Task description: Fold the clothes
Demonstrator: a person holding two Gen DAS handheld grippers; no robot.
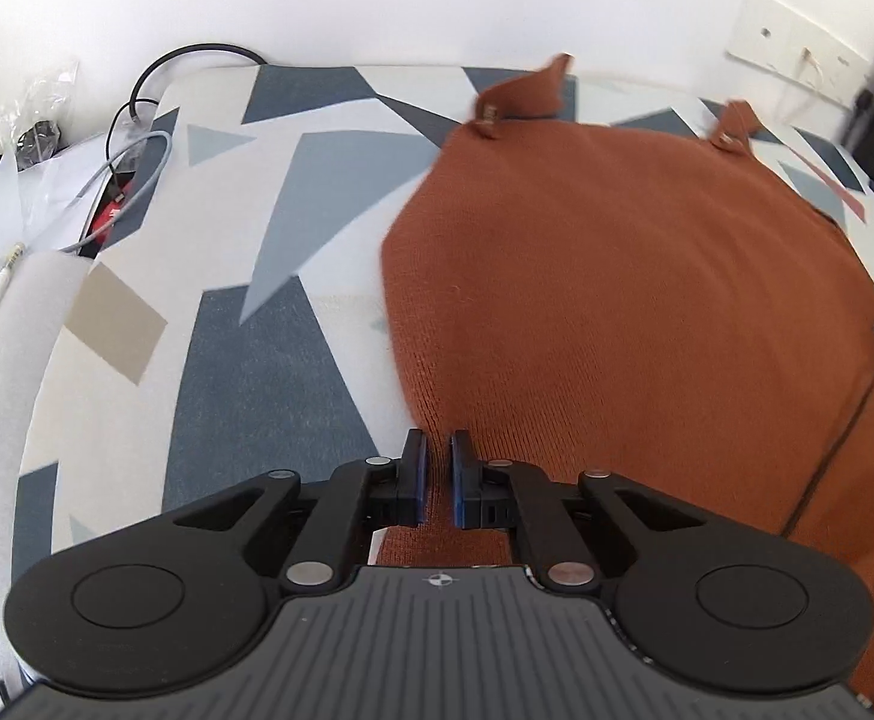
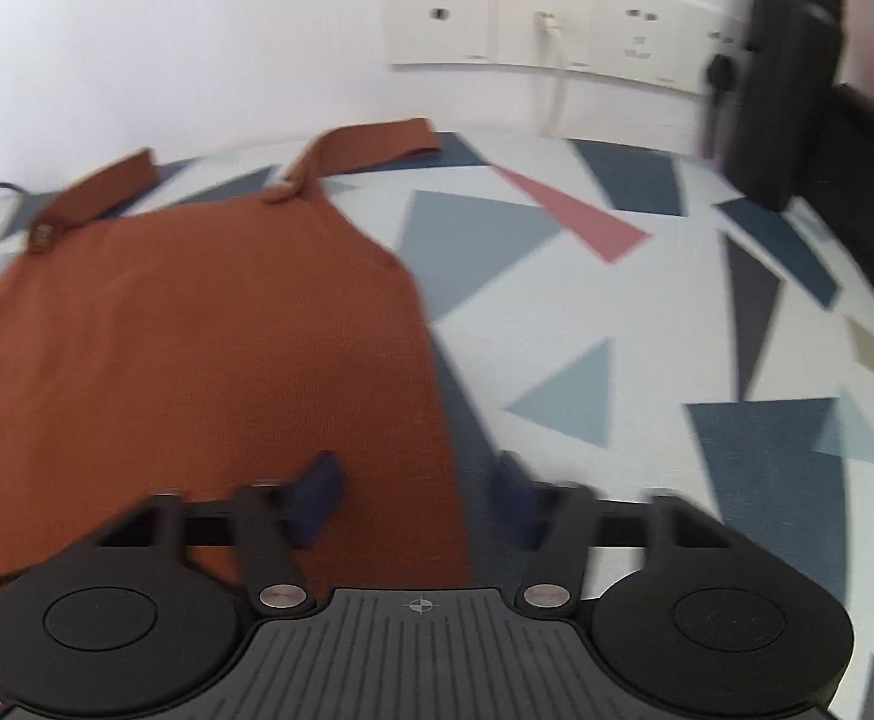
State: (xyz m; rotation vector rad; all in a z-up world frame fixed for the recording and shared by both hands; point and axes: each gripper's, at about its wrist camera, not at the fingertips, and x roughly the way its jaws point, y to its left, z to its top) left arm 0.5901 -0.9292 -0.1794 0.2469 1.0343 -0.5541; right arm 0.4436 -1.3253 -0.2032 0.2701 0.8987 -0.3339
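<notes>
A rust-orange knit garment (image 1: 616,300) with two shoulder straps lies spread flat on a cloth with a triangle pattern (image 1: 245,360). My left gripper (image 1: 438,462) is nearly shut, its jaws pinching the garment's near left edge. In the right wrist view the same garment (image 2: 197,360) fills the left half. My right gripper (image 2: 419,480) is open and straddles the garment's right edge, left finger over the fabric, right finger over the cloth. This view is blurred.
Cables (image 1: 137,138) and clear plastic bags (image 1: 29,138) lie at the far left beyond the cloth. A thin black cable (image 1: 832,450) crosses the garment. Wall sockets (image 2: 556,18) and a black box (image 2: 790,78) stand at the back right.
</notes>
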